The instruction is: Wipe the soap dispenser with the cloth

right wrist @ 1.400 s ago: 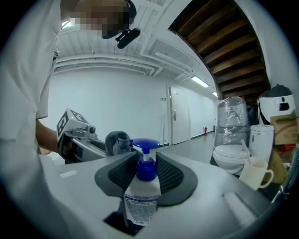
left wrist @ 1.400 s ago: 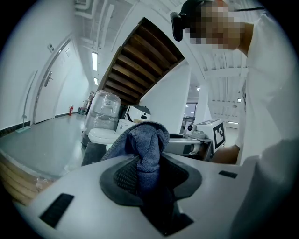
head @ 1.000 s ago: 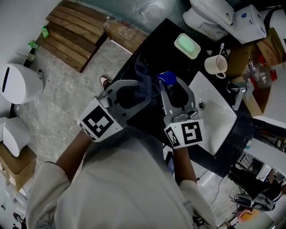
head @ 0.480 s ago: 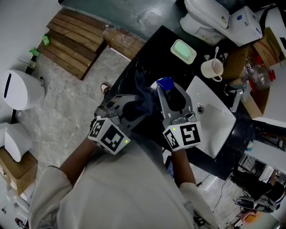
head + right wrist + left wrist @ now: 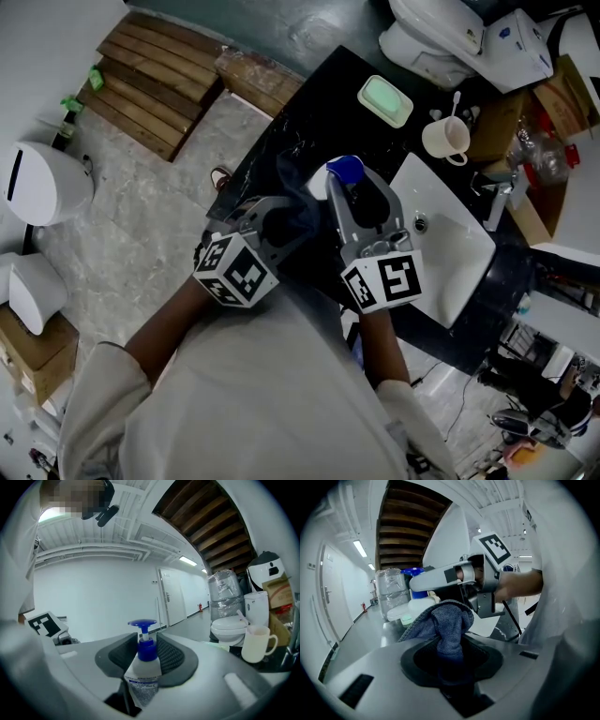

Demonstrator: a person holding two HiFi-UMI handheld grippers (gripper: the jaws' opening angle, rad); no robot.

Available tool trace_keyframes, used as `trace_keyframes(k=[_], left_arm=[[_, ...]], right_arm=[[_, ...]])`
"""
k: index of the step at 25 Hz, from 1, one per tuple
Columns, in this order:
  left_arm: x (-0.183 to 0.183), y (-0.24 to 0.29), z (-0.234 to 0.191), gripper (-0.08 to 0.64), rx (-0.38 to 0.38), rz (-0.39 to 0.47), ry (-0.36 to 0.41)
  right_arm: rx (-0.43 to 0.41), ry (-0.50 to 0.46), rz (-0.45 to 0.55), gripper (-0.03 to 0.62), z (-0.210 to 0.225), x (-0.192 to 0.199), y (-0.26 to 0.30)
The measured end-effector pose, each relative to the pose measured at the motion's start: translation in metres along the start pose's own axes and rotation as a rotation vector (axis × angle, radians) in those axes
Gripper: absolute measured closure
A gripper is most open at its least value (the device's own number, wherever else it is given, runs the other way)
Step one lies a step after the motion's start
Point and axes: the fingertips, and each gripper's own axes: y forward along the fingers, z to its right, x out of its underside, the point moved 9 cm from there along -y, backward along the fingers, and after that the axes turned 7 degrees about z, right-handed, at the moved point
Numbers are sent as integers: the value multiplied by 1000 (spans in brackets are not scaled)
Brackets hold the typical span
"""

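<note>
In the right gripper view the soap dispenser (image 5: 142,670), a clear bottle with a blue pump, stands upright between the dark pads, and my right gripper (image 5: 144,660) is shut on it. From the head view only its blue pump top (image 5: 345,170) shows, ahead of the right gripper (image 5: 349,195). My left gripper (image 5: 292,221) is shut on the blue-grey cloth (image 5: 298,192), which bunches up between the jaws in the left gripper view (image 5: 443,625) and lies against the dispenser's left side.
A black counter (image 5: 309,112) holds a green soap dish (image 5: 385,100), a white mug (image 5: 445,140) and a white sink (image 5: 450,239) with a tap (image 5: 500,197). A toilet (image 5: 441,37) stands behind. Wooden slats (image 5: 155,80) lie on the floor at left.
My left gripper has dropped lower and rolled with the cloth, moving down along the dispenser's left side. The right gripper and dispenser have stayed in place.
</note>
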Motion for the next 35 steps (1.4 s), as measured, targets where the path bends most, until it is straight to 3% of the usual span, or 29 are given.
trace_keyframes(k=[13,22,35], left_arm=[[8,16,-7,442,73,5,-181],[11,21,-11,442,102,21,-248],[28,2,-32,442,33,5,-333]], right_arm=[[13,23,-3,469,5,0,-3],[14,23,-13,469,10,-1,-1],[-12,36,-17,468,13,0,-1]])
